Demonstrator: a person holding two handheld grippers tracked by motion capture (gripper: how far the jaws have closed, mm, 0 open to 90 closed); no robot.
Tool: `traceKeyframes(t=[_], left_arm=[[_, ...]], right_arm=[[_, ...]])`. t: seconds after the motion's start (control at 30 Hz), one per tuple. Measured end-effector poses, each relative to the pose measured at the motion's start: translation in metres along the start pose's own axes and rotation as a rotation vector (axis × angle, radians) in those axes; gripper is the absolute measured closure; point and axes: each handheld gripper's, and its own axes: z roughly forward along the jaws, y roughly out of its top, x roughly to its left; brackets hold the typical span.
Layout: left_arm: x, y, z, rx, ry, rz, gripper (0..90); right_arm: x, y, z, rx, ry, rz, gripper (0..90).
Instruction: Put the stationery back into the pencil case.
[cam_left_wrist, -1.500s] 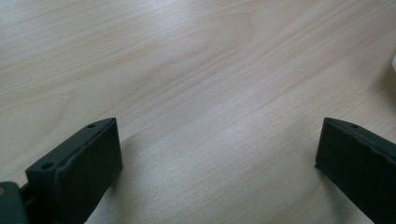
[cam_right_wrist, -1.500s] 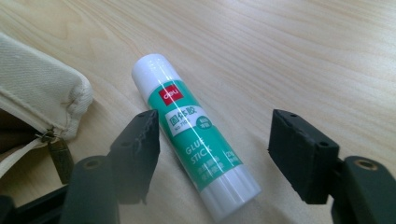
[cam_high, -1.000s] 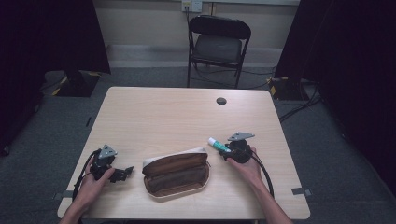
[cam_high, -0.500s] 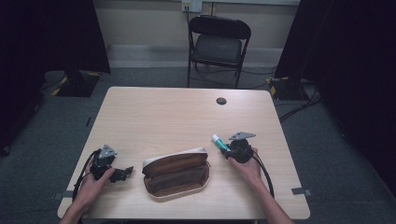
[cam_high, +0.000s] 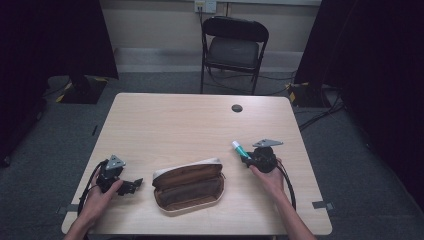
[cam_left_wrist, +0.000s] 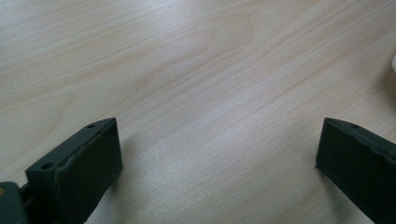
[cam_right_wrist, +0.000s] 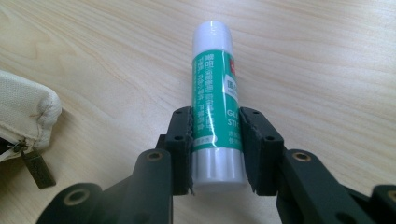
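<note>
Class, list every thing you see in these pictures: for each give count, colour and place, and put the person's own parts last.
Light wooden table: one, centre of the room.
Brown zip pencil case with cream lining: one, open, near table edge.
Green and white glue stick: one, between the right tool's jaws.
Round black grommet: one, far table side.
Black folding chair: one, behind the table.
Left tool: one, black, jaws wide apart over bare wood.
Right tool: one, black, gripping the glue stick.
Hands: two, at the near edge.
</note>
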Motion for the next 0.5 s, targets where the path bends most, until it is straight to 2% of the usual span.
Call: traceKeyframes(t=[0.27, 0.5], left_arm=[[0.000, 0.000, 0.000, 0.000, 0.000, -0.001, 0.0], [0.000, 0.000, 0.001, 0.000, 0.000, 0.001, 0.0]], right_arm=[[-0.001, 0.001, -0.005, -0.004, 0.004, -0.003, 66.2], [0.002, 0.004, -0.019, -0.033, 0.010, 0.001, 66.2]])
